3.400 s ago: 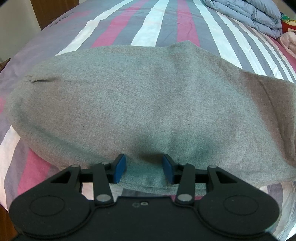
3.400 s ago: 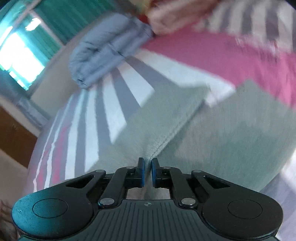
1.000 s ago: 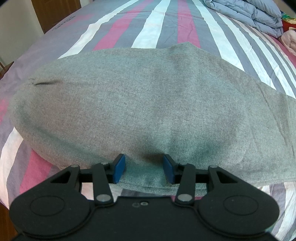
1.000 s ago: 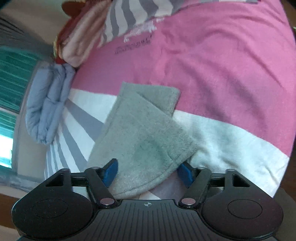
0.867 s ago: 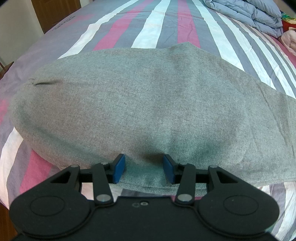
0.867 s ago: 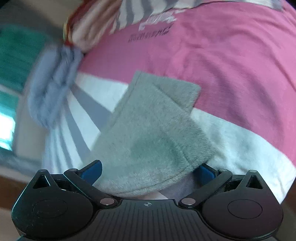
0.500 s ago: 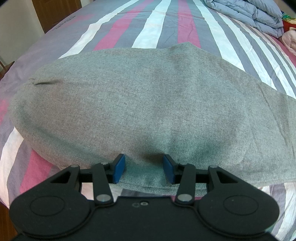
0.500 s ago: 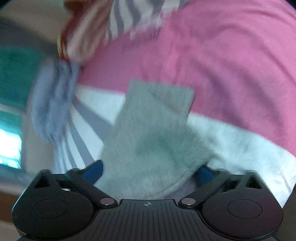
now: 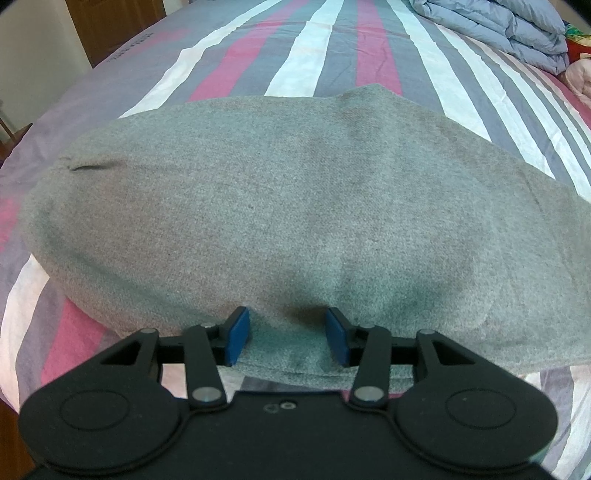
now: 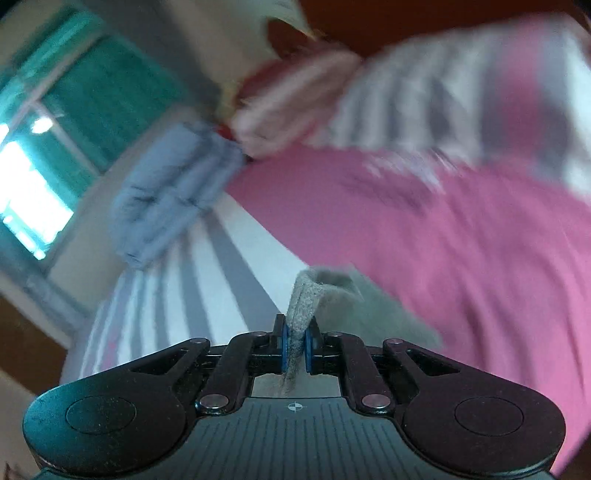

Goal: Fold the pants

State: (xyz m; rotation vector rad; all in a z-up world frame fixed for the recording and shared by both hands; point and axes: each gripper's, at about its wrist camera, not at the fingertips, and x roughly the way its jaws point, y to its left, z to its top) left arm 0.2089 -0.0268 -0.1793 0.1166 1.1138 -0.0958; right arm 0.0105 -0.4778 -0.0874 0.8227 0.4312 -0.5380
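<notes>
The grey pants point(image 9: 295, 206) lie spread across the striped bed in the left wrist view. My left gripper point(image 9: 288, 336) is open, its blue pads on either side of the near edge of the pants, resting on the fabric. In the right wrist view my right gripper point(image 10: 295, 349) is shut on the cuffed end of a grey pant leg point(image 10: 310, 295), which stands up between the pads. The rest of that leg trails off to the right, blurred.
The bed point(image 9: 332, 48) has a cover with pink, white and grey stripes. A folded blue-grey duvet point(image 9: 509, 33) lies at the far right; it also shows in the right wrist view point(image 10: 173, 184). A wooden door point(image 9: 110, 22) stands at the far left. A window with a teal curtain point(image 10: 92, 92) is on the left.
My right gripper was open around the pant leg end and has shut on it; the view has tilted up and blurred. The left gripper and the pants under it have not moved.
</notes>
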